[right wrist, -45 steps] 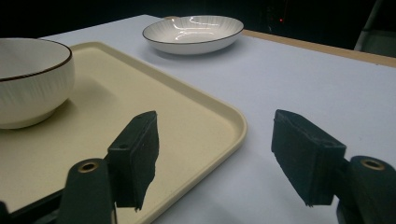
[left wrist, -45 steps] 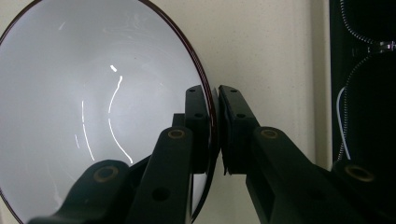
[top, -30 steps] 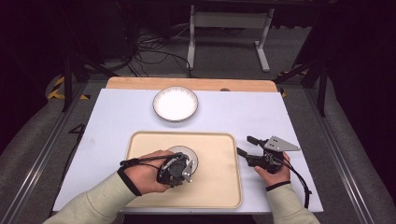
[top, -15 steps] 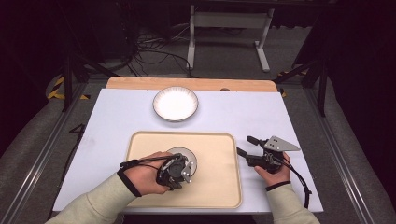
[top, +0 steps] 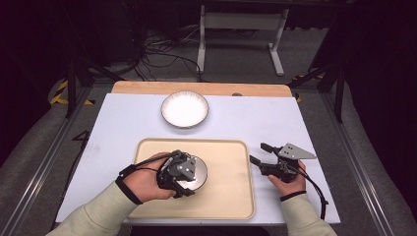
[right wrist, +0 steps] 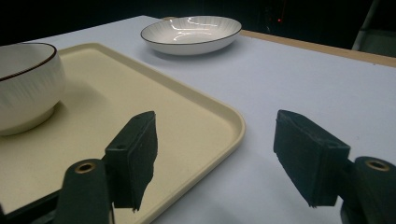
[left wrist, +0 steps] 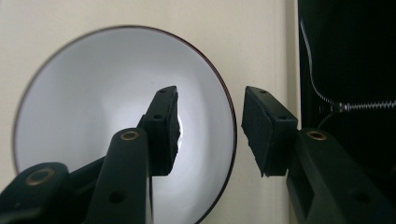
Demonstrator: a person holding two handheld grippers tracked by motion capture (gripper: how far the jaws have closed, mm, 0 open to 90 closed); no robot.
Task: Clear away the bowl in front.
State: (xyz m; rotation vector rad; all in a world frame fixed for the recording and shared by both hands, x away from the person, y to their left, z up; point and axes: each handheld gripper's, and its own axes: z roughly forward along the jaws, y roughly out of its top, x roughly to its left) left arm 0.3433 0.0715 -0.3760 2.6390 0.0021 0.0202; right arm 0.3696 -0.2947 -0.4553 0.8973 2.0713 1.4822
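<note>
**Left gripper straddles the bowl's rim**

The white bowl (left wrist: pixel 116 121) sits on the cream tray (top: pixel 231 196), and the left gripper (left wrist: pixel 210 133) is over it, jaws parted: one pad inside the bowl, the other outside its dark rim, not clamped. From above, the left hand (top: pixel 147 184) covers much of that. The right gripper (right wrist: pixel 224 158) hovers wide open and empty beside the tray's edge; its camera picks up the ribbed plate (right wrist: pixel 191 33) farther off on the white table (right wrist: pixel 303 79).

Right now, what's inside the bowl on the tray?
The bowl looks empty; one of the left gripper's fingers dips inside and covers a strip of its bottom. The tray lies under it.
</note>
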